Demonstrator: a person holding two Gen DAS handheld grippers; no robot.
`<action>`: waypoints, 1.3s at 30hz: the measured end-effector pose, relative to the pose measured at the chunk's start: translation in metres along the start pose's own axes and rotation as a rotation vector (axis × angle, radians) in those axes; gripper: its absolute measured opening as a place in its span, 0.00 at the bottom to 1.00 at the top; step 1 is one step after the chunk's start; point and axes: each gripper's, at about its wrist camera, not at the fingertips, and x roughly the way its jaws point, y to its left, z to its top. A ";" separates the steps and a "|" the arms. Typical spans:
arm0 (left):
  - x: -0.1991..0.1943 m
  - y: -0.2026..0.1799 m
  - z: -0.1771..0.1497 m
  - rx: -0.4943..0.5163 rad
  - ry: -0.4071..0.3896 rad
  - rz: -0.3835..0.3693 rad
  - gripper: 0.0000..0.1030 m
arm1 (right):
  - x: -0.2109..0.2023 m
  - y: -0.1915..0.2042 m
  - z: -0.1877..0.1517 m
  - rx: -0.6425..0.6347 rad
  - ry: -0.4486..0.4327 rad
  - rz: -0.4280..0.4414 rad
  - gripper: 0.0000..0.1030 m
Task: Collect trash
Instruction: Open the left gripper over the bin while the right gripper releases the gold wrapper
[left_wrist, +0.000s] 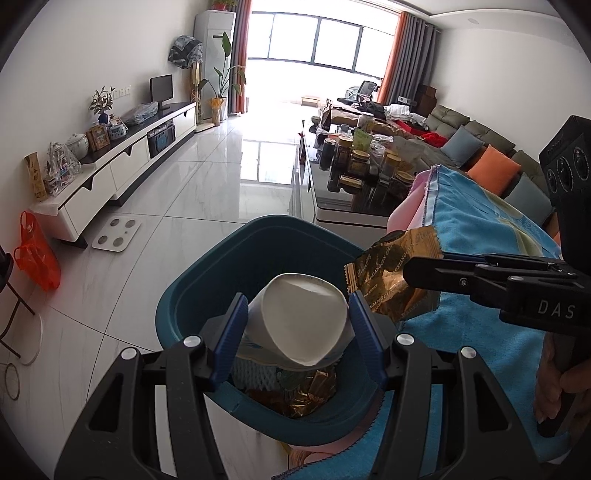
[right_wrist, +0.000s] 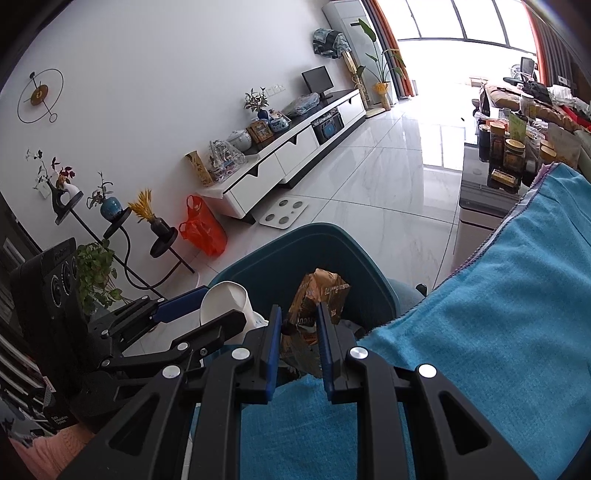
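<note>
Left wrist view looks down into a dark teal bin (left_wrist: 192, 295) standing on the tiled floor (left_wrist: 207, 177), hard against a bench draped in a blue towel (left_wrist: 480, 236). Inside the bin lie gold foil wrappers (left_wrist: 314, 387), some white foam netting (left_wrist: 255, 373) and other scraps I cannot make out. Over its mouth the left gripper (left_wrist: 297, 330) holds a white paper cup (left_wrist: 303, 321), tilted, its rim squeezed out of round; the jaws stand about half open, with a blue pad pressed against each side of the cup.

Just beside it, above the bin's edge nearest the bench, the right gripper (left_wrist: 410, 273) pinches a brown and gold snack wrapper (left_wrist: 391, 273), the jaws nearly closed on the thin foil. Gold lettering runs along the wrapper's border, too warped to read properly. The right gripper's black body carries the letters "DAS".

Right wrist view shows the same wrapper (right_wrist: 317, 295) standing crumpled between the blue pads of the right gripper (right_wrist: 298, 325), over the bin (right_wrist: 277, 266). Digits printed on it look like "72". The cup (right_wrist: 225, 302) sits to its left in the left gripper (right_wrist: 207, 306).
</note>
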 end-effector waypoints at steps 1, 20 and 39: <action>0.000 0.001 0.000 0.000 0.001 0.000 0.55 | 0.001 0.000 0.000 0.000 0.001 0.001 0.17; 0.025 0.009 -0.001 -0.024 0.057 0.002 0.55 | 0.026 -0.003 0.014 0.055 0.047 0.039 0.19; 0.010 0.010 -0.006 -0.056 0.012 -0.002 0.70 | -0.027 -0.015 -0.008 0.067 -0.032 0.029 0.39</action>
